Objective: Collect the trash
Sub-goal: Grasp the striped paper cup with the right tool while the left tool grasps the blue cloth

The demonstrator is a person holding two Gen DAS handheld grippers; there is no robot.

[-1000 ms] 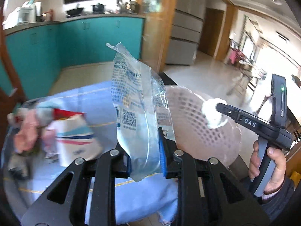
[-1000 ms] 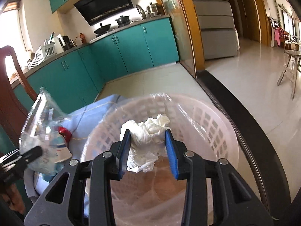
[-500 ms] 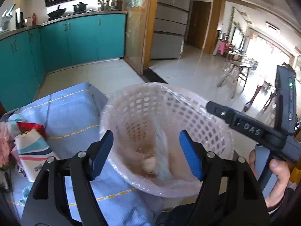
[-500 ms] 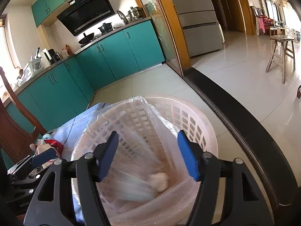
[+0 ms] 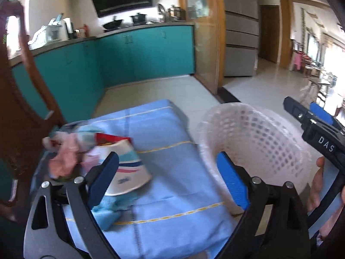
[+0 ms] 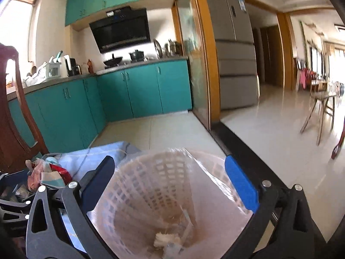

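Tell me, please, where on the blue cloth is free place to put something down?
The blue cloth is bare between the trash pile on its left side and the white basket at its right edge, from the far corner down to the near hem. The left side is crowded with wrappers and a paper cup.

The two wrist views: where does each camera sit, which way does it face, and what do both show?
Left wrist: sits on the left hand-held gripper, faces the blue tablecloth and trash pile; jaws opening, nothing between; the right hand-held gripper and a hand show at right.
Right wrist: sits on the right hand-held gripper, looks down into the white basket; jaws opening, nothing between.
Shared: white basket, trash pile, teal cabinets.
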